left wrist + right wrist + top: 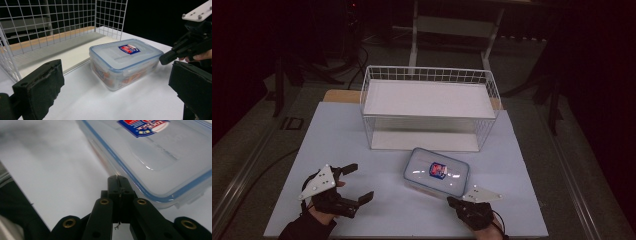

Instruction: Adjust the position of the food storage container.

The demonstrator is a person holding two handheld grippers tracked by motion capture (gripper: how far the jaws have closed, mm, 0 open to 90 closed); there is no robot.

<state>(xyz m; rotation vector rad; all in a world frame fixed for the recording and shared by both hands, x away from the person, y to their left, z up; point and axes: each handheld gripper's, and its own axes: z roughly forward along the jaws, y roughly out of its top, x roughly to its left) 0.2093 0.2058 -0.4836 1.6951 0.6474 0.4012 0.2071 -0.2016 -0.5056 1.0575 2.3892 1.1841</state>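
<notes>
A clear plastic food box (436,171) with a blue-edged snap lid and a red and blue label sits on the white desk (362,150), just in front of the white wire basket (430,107). The basket stands open toward the person, its white floor bare. Orange packets show through the box's wall in the left gripper view.

The left claw (360,182) rests on the desk well to the left of the box, its jaws spread wide apart with nothing between them; in its own view the two padded jaws frame the box (125,63) and the basket (50,30).

The right claw (452,201) sits just beside the box's near right corner. Its jaws are pressed together, empty, their tip close against the lid's rim (150,192); whether it touches cannot be told.
</notes>
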